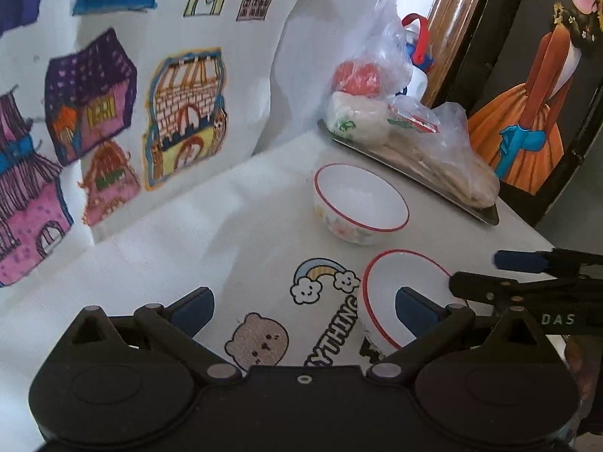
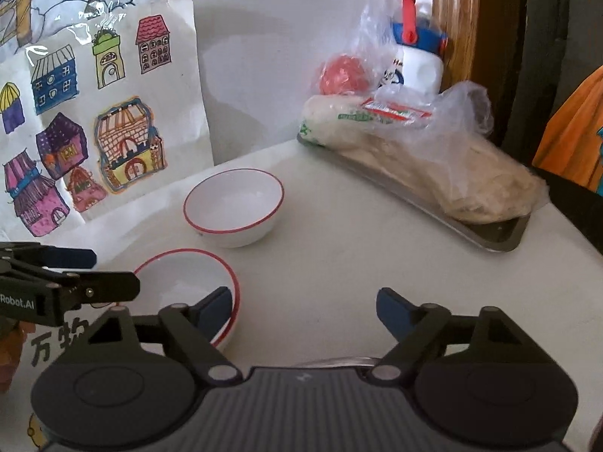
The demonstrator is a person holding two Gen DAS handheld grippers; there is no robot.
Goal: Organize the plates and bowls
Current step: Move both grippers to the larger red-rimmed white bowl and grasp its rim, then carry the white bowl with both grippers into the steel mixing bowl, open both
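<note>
Two white bowls with red rims stand on the white table cover. The far bowl [image 1: 360,203] [image 2: 233,203] is upright and clear of both grippers. The near bowl [image 1: 392,293] [image 2: 181,282] lies between the two grippers. My left gripper [image 1: 303,312] is open, its right finger in front of that bowl's inside and the bowl's left rim between the jaws. My right gripper [image 2: 305,312] is open too, its left finger over the bowl's right rim. Each gripper shows in the other's view: the right gripper [image 1: 490,273] and the left gripper [image 2: 101,271]. No pad presses on the bowl.
A metal tray [image 1: 486,214] [image 2: 497,241] with bagged food runs along the back right. A white bottle [image 1: 418,75] [image 2: 418,67] stands behind it. Children's drawings [image 1: 181,120] cover the wall at the left. The table edge falls away at the right. A glassy rim [image 2: 339,359] shows below my right gripper.
</note>
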